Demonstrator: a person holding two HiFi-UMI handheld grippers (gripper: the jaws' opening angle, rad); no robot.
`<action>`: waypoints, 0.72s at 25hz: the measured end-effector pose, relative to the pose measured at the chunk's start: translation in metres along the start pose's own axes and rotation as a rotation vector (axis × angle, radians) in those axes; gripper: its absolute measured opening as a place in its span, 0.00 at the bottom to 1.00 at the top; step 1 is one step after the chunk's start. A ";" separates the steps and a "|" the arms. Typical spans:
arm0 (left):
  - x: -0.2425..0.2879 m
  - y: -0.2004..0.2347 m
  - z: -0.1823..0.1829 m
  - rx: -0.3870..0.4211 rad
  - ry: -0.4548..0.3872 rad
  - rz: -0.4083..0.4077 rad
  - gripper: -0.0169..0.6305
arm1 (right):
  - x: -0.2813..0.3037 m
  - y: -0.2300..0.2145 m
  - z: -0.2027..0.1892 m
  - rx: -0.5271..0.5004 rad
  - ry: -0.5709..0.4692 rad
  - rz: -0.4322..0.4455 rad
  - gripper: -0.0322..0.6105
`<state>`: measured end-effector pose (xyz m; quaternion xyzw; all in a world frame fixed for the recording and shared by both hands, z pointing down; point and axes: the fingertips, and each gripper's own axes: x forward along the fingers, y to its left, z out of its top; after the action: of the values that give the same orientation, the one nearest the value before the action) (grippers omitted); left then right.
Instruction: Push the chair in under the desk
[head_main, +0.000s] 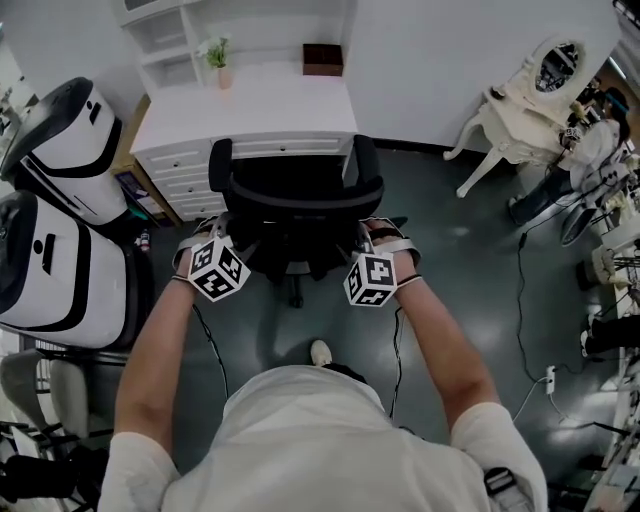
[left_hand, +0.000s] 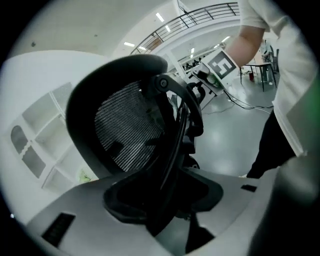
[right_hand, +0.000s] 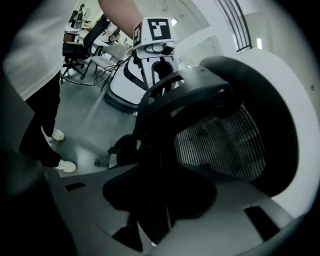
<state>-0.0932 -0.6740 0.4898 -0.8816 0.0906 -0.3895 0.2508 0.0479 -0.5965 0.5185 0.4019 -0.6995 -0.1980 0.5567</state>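
**Chair at the desk, a gripper on each side of its back**

The black chair (head_main: 300, 200) stands on the grey floor (head_main: 480, 260), facing the white desk (head_main: 250, 110). Its armrests reach up to the worktop's front edge, and its mesh back is turned toward the person. The left gripper (head_main: 218, 240) is at the back's left edge and the right gripper (head_main: 378, 250) is at its right edge, both at about the same height.

In the left gripper view the back's dark frame (left_hand: 175, 150) runs down into the gap between the jaws, which stand apart on either side of it. The right gripper view shows the same on the other side: jaws apart, with the frame between them.

On the worktop, well behind the chair, are a small potted plant (head_main: 220, 55) and a brown box (head_main: 322, 59). Two white-and-black machines (head_main: 60, 200) stand to the left of the desk. A cream chair (head_main: 520, 110) stands far off to the right.
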 end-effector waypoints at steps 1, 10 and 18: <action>-0.006 0.001 0.004 -0.023 -0.027 0.014 0.33 | -0.006 -0.002 -0.001 0.016 0.014 -0.024 0.26; -0.069 -0.037 0.012 -0.309 -0.282 -0.045 0.34 | -0.081 0.020 0.017 0.482 0.007 -0.152 0.26; -0.129 -0.093 0.002 -0.565 -0.425 -0.140 0.27 | -0.139 0.084 0.076 0.843 -0.144 -0.187 0.22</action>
<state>-0.1826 -0.5477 0.4533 -0.9815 0.0800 -0.1731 -0.0169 -0.0445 -0.4505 0.4698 0.6408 -0.7168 0.0280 0.2735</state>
